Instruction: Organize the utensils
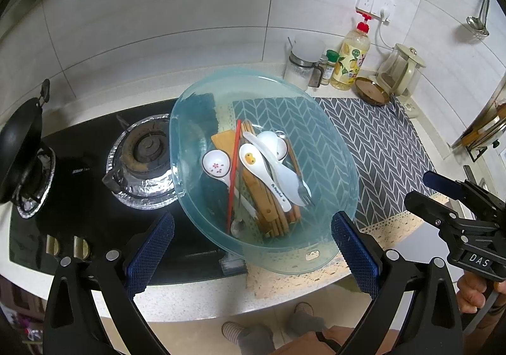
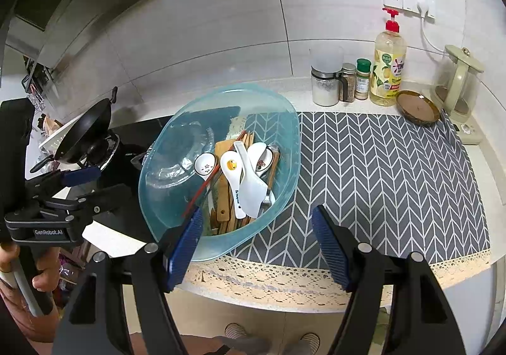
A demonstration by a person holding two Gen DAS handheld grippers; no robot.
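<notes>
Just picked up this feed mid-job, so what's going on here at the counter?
A person stands at a kitchen counter with a gripper in each hand. Both the left gripper and the right gripper are open and hold nothing, hovering near a translucent blue basin. The basin sits partly on the patterned mat and partly over the stove. In it lie white ceramic spoons, wooden chopsticks and a metal fork, all unsorted.

Along the wall behind the patterned mat (image 2: 395,171) stand a salt jar (image 2: 325,83), two spice bottles (image 2: 355,83), a soap bottle (image 2: 388,70), a brown dish (image 2: 417,106) and a kettle (image 2: 458,83); the stove (image 1: 95,184) lies left of it.
</notes>
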